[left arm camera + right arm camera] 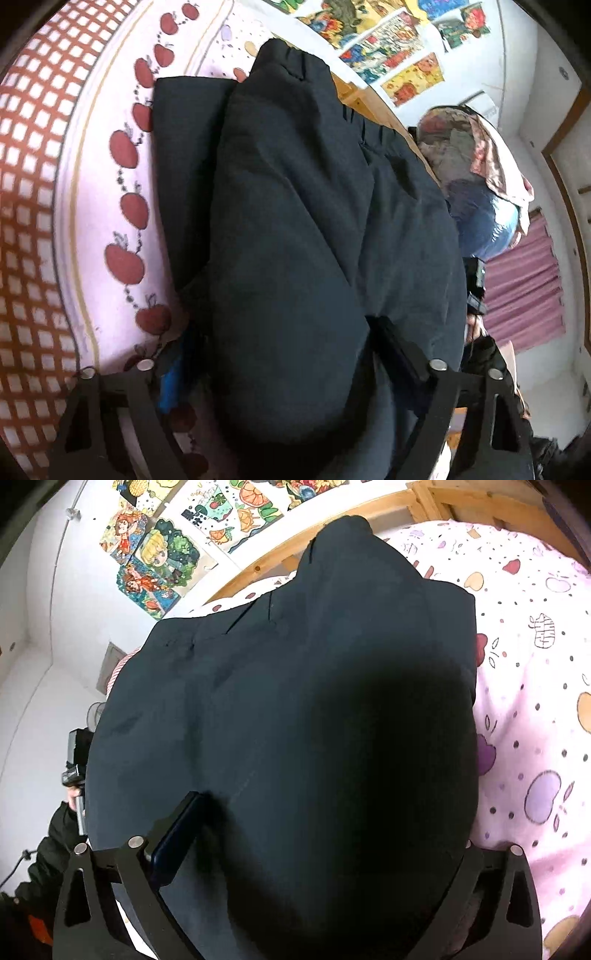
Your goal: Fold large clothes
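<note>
Your left gripper (284, 373) grasps the dark garment (295, 240), bunched between its fingers at the frame's bottom. Your right gripper (314, 849) likewise clamps it. The garment fills each frame's centre, draping over the pink bedsheet (528, 701); posters (155, 557) hang upper left.

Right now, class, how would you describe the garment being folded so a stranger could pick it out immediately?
Find the bed with the pink fruit-print bedding below the wall of colourful drawings. On it, bunched between both pairs of fingers, lies the dark navy garment. It is the only plain, dark, unpatterned fabric on the bed, unlike the mixed clothes pile beyond it.
</note>
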Demonstrator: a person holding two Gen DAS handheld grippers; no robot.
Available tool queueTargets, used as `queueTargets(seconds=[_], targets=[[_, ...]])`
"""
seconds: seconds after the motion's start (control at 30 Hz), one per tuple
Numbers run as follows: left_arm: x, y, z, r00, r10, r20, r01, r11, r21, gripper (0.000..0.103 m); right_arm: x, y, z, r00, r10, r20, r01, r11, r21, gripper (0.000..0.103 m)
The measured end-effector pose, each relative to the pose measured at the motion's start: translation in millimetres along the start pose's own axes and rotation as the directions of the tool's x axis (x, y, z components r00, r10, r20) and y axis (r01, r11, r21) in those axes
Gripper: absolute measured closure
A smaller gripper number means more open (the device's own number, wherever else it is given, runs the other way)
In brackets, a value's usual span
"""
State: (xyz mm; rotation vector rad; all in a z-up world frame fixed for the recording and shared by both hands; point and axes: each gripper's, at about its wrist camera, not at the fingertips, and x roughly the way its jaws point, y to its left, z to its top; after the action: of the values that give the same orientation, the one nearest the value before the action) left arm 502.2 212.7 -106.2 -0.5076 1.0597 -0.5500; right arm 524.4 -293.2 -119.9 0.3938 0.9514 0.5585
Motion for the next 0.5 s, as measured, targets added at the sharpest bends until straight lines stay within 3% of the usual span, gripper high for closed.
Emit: queueTargets(seconds=[0.03,0.13,0.27,0.5], targets=[[-2,0,-1,1.000,0.006,0.004,-0.006,1.000,-0.006,0.025,-1,0,0,1.000,-0.005,0.004,0.005,1.000,0.005,0.008],[-3,-10,-2,0.999,0.034,0.030,-0.034,0.999,-0.023,0.035,-6,5,1,0.999,-0.037,0.019,0.036,0.999,0.033,0.024],[-7,-24,-5,0.994,0.094,0.057,-0.092,0.995,-0.035,0.047,-21,3,-5,0.998,-0.030,0.049,0.026,0.996,0.080,0.059],[-15,-46,-11,0.977,0.182,0.107,-0.177,0.983,-0.056,0.061,-31,26,-5,0.992,-0.104,0.077,0.099,0.993,0.059,0.076]])
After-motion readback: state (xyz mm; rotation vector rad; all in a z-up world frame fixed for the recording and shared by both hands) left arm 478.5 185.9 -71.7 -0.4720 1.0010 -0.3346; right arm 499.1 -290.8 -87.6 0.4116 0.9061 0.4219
